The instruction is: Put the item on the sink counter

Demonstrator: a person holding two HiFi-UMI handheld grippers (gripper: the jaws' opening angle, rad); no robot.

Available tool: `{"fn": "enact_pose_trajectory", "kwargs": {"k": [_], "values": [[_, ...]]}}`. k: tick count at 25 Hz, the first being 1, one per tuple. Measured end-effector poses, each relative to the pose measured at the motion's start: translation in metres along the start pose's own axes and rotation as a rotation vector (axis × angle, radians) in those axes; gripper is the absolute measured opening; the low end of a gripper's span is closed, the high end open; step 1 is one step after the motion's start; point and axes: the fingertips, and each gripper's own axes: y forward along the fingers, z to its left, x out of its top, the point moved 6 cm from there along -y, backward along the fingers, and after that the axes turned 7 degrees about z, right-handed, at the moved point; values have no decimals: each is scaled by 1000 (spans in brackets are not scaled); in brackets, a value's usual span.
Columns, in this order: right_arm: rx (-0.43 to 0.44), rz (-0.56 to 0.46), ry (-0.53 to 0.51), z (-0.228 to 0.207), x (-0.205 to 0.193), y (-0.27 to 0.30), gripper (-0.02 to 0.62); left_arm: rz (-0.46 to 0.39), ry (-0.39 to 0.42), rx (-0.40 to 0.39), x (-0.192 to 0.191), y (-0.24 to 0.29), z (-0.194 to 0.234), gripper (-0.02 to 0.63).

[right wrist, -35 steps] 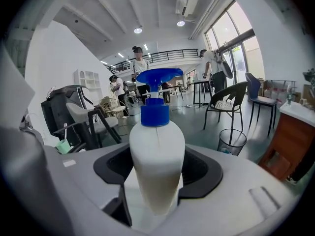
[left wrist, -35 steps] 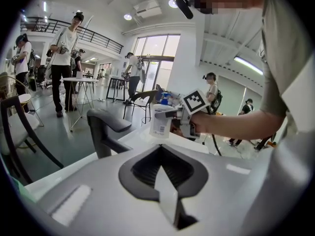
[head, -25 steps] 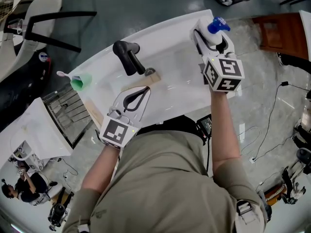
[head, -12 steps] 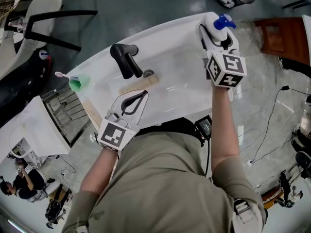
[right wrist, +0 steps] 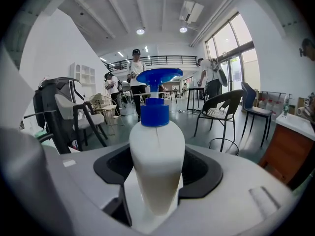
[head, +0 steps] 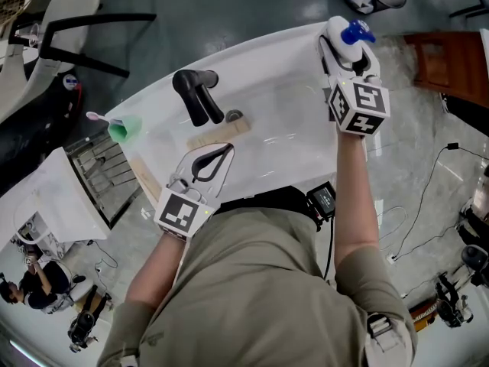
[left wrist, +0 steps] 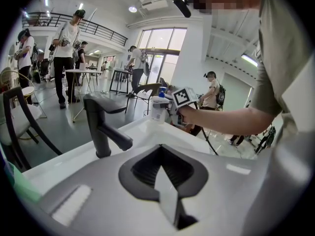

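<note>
My right claw (head: 344, 52) at upper right clamped on a white, blue-topped pump bottle (right wrist: 156, 161) at the counter (head: 275, 82) corner, my left claw (head: 219, 151) closed on nothing, near the black faucet (head: 195, 94)

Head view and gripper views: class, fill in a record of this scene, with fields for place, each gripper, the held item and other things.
Place: white sink counter with black faucet
Left gripper: jaws shut, empty, near the basin's front edge
Right gripper: jaws shut on upright white pump bottle, blue top
Bottle position: counter's right end; contact unclear
Other things: green cup, wooden strip
</note>
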Motion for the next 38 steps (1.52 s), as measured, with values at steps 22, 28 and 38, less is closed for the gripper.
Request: {"fn": "enact_pose_trajectory", "kwargs": {"k": [22,28,38], "values": [[13,-5,-35,-7,-10,4,281,16,11,-12,5,15,-3,5],[-1,-1,-35,-4,-12,1,282,13,15,-15,7,10,-4,5],[14,3,-28,-1,-9,3,285,3,17,-11,4,5,1,5]]}}
